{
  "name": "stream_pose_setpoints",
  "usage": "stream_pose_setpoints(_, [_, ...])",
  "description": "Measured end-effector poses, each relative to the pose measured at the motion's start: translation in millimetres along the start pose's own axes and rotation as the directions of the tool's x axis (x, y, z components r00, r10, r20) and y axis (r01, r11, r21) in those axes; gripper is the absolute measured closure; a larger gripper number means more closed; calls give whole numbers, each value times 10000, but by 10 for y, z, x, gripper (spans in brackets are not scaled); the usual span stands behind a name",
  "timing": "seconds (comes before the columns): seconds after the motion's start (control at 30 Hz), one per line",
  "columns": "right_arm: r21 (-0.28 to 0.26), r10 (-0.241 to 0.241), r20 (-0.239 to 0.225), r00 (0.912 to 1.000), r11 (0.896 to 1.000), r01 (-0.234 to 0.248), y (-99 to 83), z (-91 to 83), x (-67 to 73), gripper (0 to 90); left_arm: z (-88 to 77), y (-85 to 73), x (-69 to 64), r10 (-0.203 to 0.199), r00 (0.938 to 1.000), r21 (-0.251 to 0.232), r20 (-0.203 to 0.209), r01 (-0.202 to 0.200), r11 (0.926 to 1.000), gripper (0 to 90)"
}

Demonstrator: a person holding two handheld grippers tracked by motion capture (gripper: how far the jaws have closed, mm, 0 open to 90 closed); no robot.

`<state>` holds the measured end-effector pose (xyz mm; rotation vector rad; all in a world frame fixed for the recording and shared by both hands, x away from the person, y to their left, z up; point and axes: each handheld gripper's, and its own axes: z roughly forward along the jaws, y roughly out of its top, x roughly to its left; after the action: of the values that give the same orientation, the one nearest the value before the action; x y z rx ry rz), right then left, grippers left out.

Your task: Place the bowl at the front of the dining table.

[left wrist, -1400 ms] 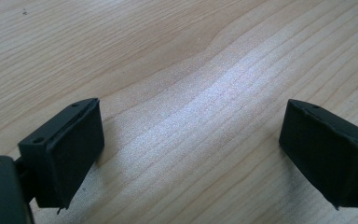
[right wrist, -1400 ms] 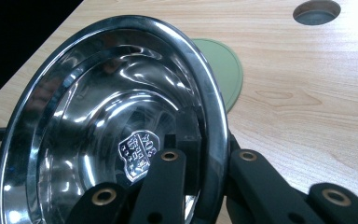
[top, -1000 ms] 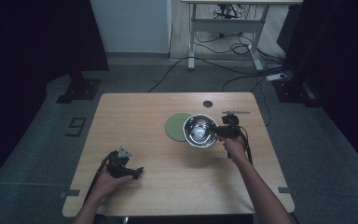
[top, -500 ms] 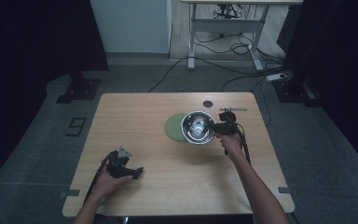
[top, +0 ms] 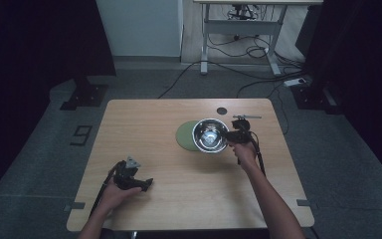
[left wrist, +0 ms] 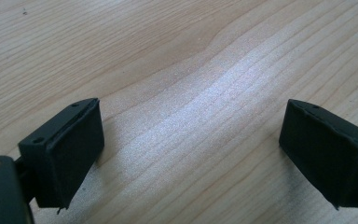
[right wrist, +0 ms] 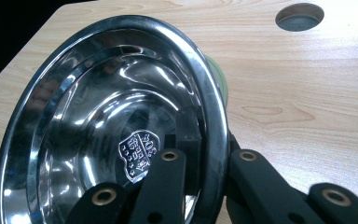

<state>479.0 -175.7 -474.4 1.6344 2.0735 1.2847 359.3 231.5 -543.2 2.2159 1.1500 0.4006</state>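
Both right tongs [right wrist: 205, 177] jaws clamp the steel bowl's [right wrist: 121, 107] rim.

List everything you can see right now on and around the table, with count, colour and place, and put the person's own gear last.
Table: one, light wood, centre of the high view.
Steel bowl: one, shiny silver, right of the table's centre, rim clamped by the right gripper.
Green plate: one, dull green, flat under the bowl's left side.
Round hole: one, dark, far edge of the table.
Desk: one, white-framed, on the floor beyond, with cables beneath.
Left gripper: one, black, near-left of the table, jaws wide apart over bare wood.
Right gripper: one, black, at the bowl's right rim.
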Motion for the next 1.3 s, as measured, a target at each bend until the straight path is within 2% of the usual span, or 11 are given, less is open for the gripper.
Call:
stream_pose_setpoints(0.53, [-29,-114,96,9999,9999,114,104,37,53,873,0,0,-3,2,10000,0,4,-2,10000,64])
stream_pose_setpoints(0.97, [69,-103,87,9999,9999,102,165,197,110,874,0,-1,-3,16,10000,-4,19,-16,10000,65])
stream_pose_setpoints(1.3, [162,-24,93,10000,9999,23,141,329,118,873,0,-1,-2,24,10000,-6,24,-24,10000,65])
